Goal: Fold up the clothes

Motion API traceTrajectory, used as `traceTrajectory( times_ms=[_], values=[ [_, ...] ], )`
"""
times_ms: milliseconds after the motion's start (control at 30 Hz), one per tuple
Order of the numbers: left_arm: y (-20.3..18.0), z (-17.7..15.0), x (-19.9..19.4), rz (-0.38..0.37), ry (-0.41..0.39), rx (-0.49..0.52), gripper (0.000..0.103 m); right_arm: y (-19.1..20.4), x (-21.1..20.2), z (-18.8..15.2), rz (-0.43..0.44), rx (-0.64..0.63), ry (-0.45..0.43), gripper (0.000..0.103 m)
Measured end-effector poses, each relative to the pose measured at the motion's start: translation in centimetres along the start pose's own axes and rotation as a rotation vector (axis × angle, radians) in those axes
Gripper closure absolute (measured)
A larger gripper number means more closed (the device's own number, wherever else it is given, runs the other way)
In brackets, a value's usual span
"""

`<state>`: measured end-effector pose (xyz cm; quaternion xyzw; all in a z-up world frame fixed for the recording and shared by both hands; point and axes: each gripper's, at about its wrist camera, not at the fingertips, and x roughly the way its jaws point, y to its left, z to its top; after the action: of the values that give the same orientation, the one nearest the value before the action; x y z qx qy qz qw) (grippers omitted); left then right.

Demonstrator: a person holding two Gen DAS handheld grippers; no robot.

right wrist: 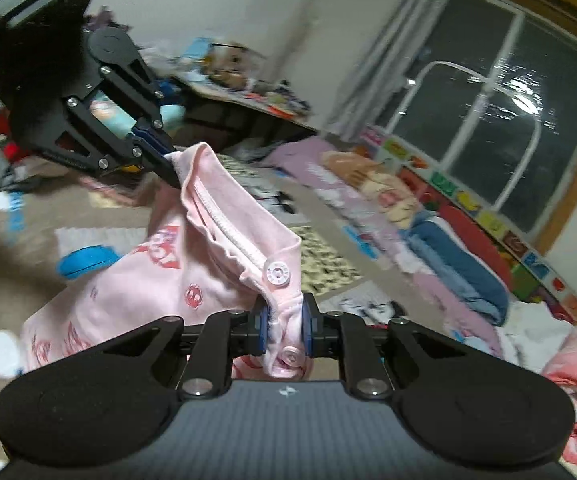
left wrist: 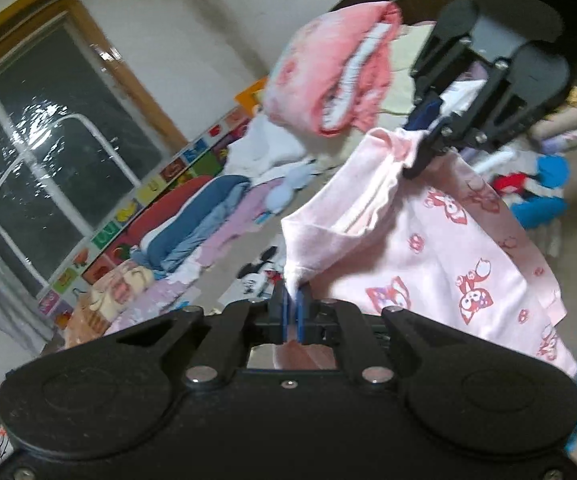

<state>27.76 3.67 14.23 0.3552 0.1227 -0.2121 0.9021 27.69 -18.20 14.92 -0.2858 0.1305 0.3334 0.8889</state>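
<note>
Behind, folded clothes [right wrist: 460, 256] along window [right wrist: 500, 120], beyond pink garment [right wrist: 216, 264].

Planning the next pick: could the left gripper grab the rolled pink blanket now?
Probably not: the left gripper is shut on the pink garment, which the right gripper holds too; the blanket lies beyond.

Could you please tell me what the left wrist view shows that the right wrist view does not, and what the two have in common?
Only the left wrist view shows the pink garment's printed side with red owl-like figures, and a rolled pink blanket behind it.

Only the right wrist view shows the garment's white zipper, its snap button, and a cluttered low table.

Both show the left hand-held gripper and right hand-held gripper each shut on an edge of the garment, held up between them, plus the window and folded clothes.
</note>
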Motion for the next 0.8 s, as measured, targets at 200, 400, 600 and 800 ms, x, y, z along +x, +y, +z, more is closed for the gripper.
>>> traceTrajectory(
  times_ms=[200, 400, 600, 800],
  values=[
    [3.0, 2.5, 4.3, 0.147, -0.005, 0.011, 0.100, -4.7, 4.4, 2.3, -0.108, 0.020, 0.010, 0.086],
    [2.8, 1.1, 5.6, 0.174, -0.008, 0.005, 0.100, -6.6, 7.7, 3.4, -0.220, 0.021, -0.038, 0.086],
    [-4.2, -5.2, 3.3, 0.056, 0.032, 0.088, 0.101, -2.2, 9.2, -1.0, -0.140, -0.074, -0.018, 0.086],
    [-14.2, -11.0, -1.9, -0.103, 0.062, 0.191, 0.102, 9.6, 8.5, -9.1, 0.094, -0.337, 0.129, 0.086]
  ],
)
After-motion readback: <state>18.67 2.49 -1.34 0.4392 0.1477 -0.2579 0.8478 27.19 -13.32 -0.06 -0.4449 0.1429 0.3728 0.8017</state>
